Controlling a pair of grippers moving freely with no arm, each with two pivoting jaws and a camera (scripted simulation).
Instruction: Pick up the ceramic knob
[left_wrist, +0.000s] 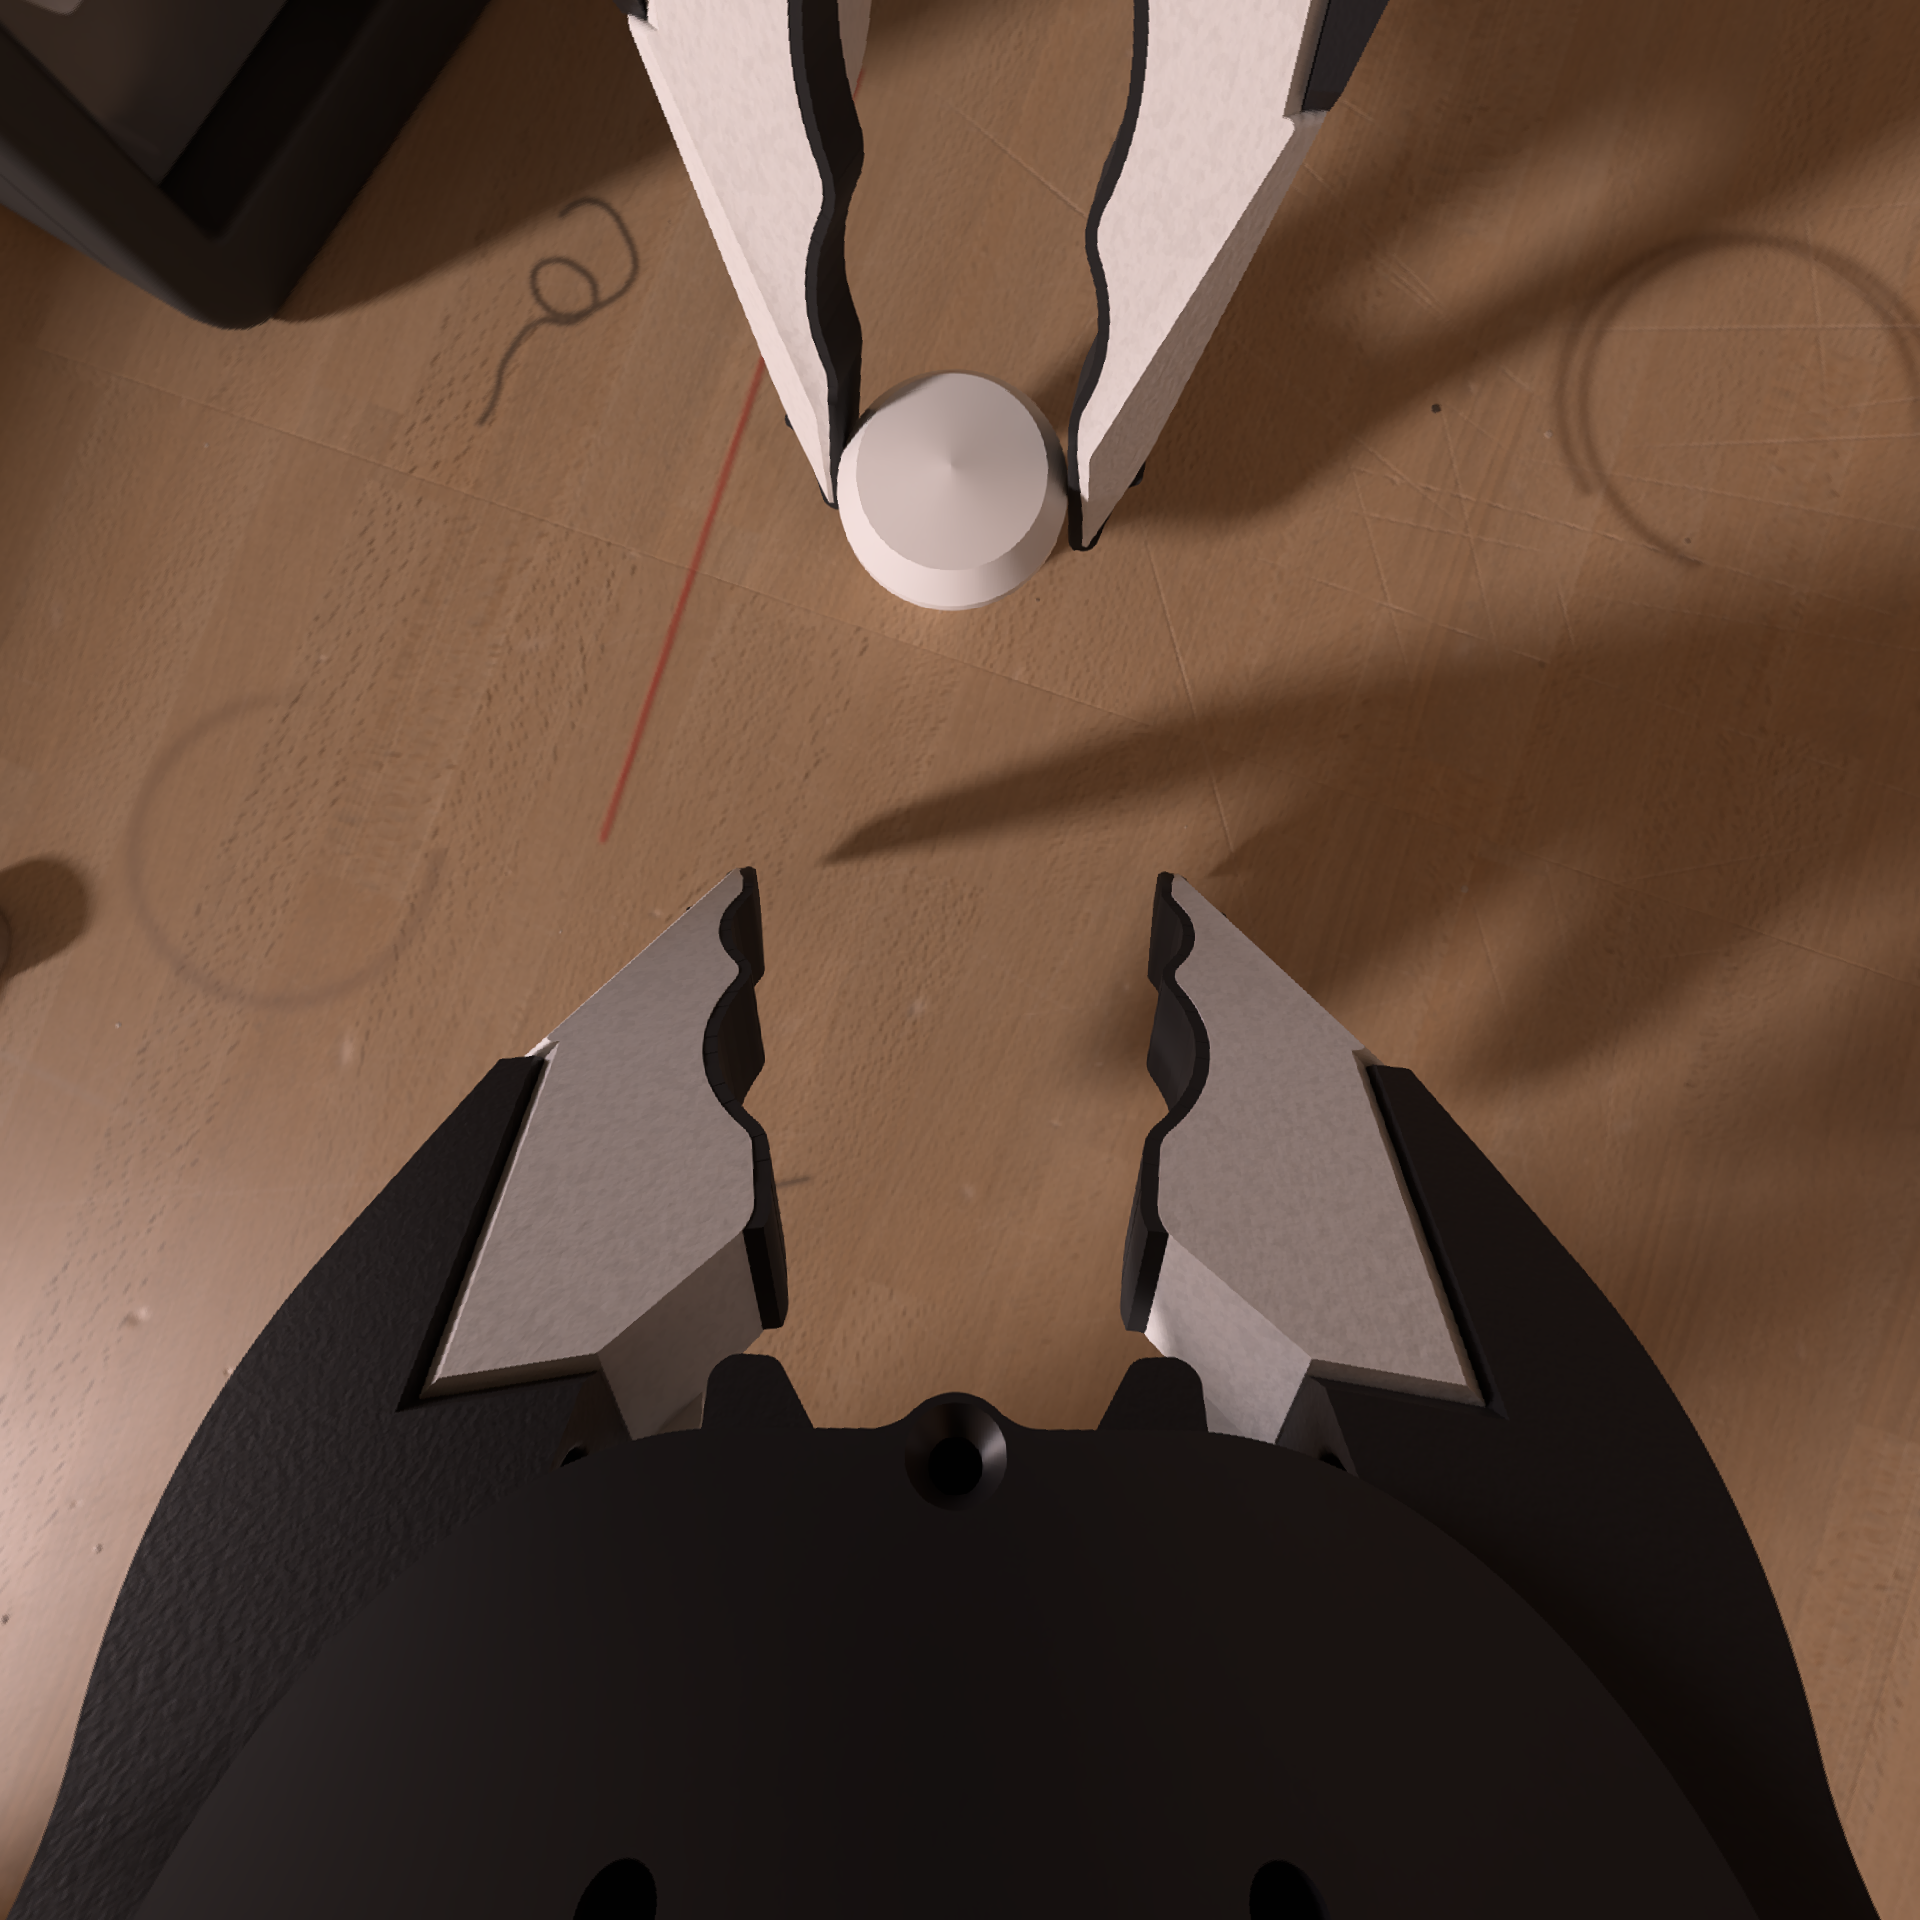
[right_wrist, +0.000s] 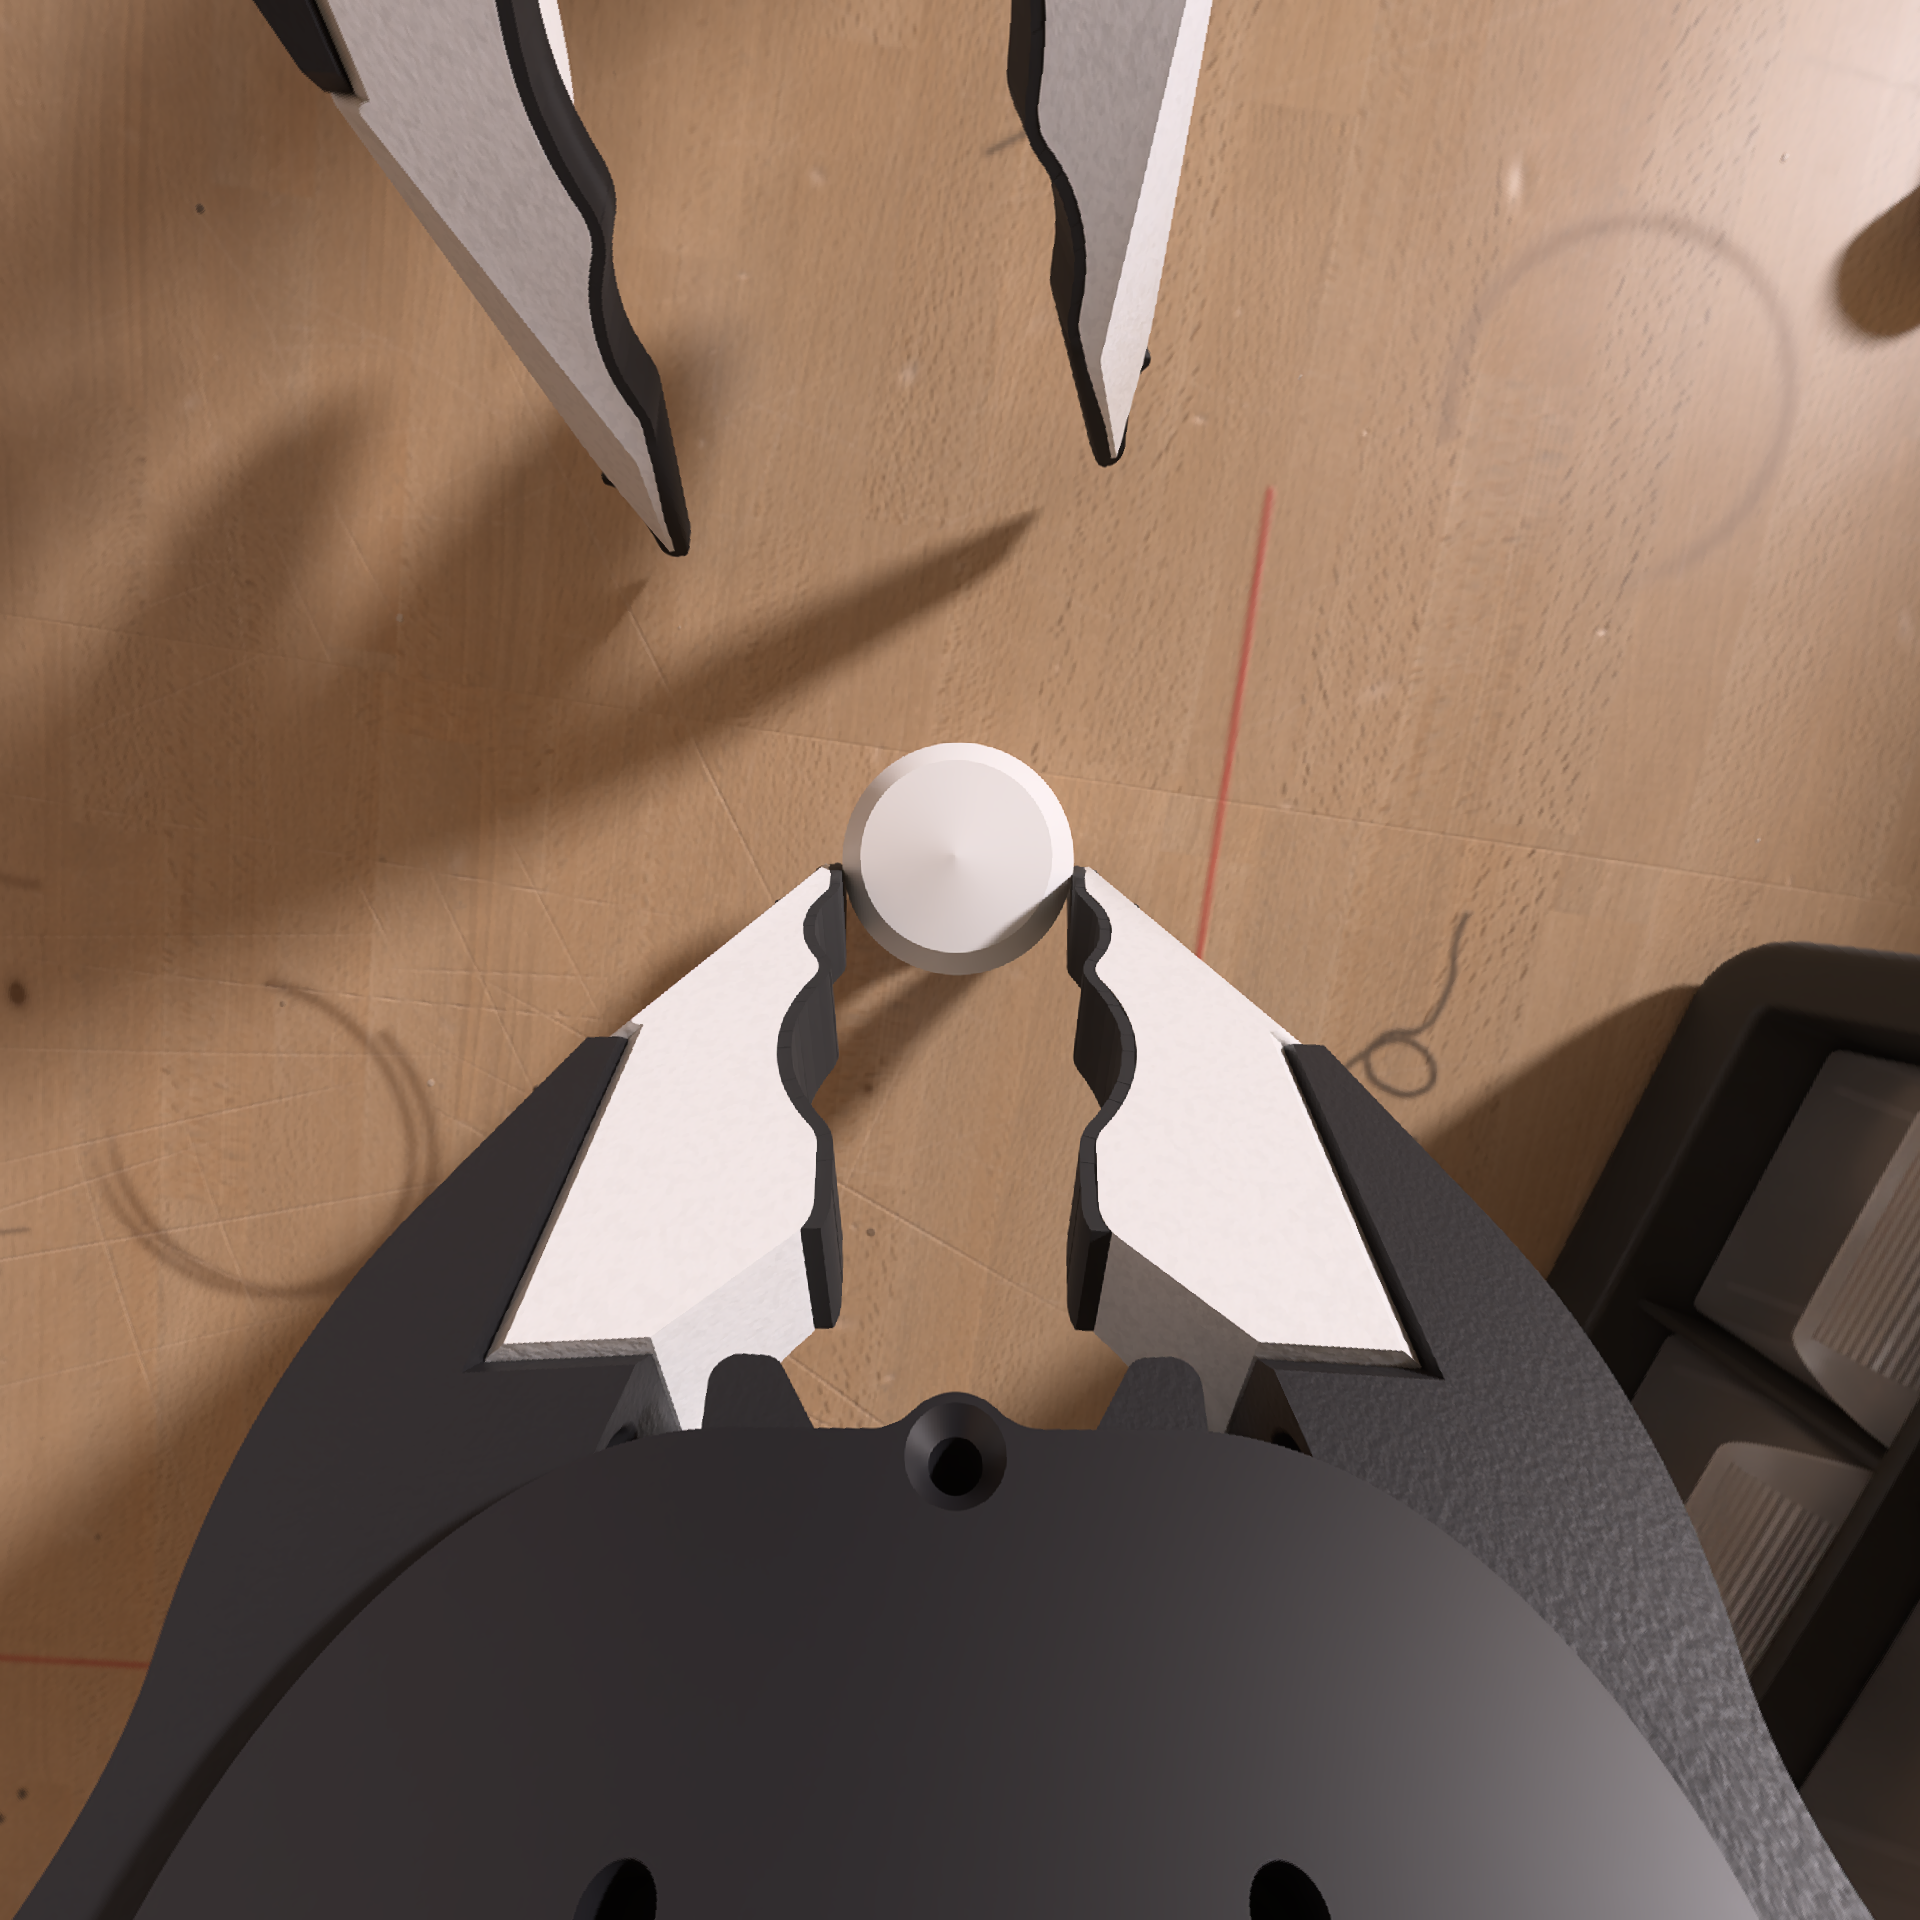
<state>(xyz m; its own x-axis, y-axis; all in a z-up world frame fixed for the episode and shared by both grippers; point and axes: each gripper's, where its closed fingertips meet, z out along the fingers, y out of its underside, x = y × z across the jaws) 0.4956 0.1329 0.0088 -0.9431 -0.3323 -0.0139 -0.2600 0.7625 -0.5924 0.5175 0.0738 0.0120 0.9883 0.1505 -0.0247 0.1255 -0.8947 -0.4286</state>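
OK, ceramic knob sits upright on the wooden table, flat face up, dead ahead of my right gripper, whose fingertips pinch it on both flanks, right at the tips. Left gripper faces it from the opposite side, spread and empty, well apart. Knob's axis is vertical, so I judge a straight lift comes next; the tip-only hold could slip.

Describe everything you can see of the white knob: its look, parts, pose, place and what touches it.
The knob is a plain white, matte, ceramic-looking piece, round from above, with a flat top, a faint centre point and a sloping edge that widens downward. It stands upright on the scratched wooden table, beside a thin red line. The right gripper has its fingertips against opposite sides of it. The left gripper is open and apart from it.
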